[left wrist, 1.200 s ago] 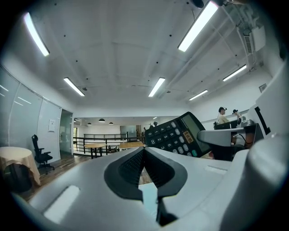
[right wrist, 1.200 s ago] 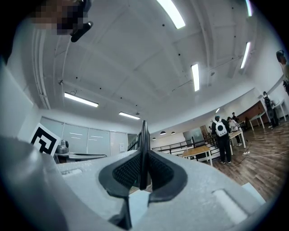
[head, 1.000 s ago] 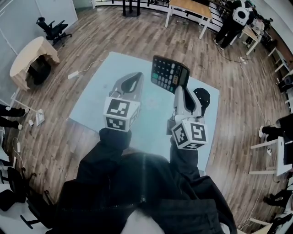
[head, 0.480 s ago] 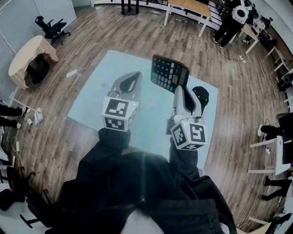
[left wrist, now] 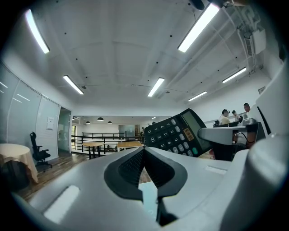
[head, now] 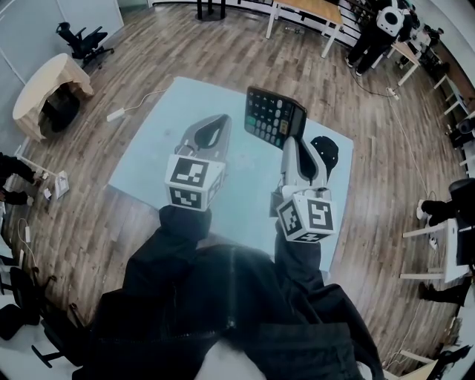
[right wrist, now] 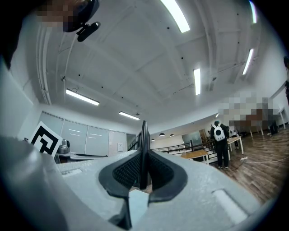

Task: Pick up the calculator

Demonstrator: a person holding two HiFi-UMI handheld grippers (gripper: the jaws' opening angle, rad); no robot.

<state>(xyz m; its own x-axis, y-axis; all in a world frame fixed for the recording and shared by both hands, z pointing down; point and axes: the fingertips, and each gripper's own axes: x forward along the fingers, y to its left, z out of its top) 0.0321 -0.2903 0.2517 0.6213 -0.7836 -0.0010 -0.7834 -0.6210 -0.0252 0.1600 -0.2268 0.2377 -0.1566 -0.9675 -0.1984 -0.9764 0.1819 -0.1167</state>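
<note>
A black calculator [head: 273, 119] with grey keys is held tilted in the air above the pale blue table [head: 152, 152], and my right gripper [head: 291, 145] is shut on its near edge. The right gripper view shows the calculator [right wrist: 144, 133] edge-on as a thin dark strip pinched between the two pads of the right gripper [right wrist: 143, 158]. My left gripper [head: 211, 128] hovers to the left of it, shut with nothing in it. From the left gripper view, the calculator [left wrist: 178, 134] shows its keys and screen beyond the closed left gripper [left wrist: 143, 151].
A small black object [head: 325, 154] lies on the table by the right gripper. On the wooden floor around it are a round cloth-covered table [head: 50, 87] at the left, a white power strip [head: 116, 115], a wooden desk [head: 312, 13] and standing people [head: 378, 33] at the back.
</note>
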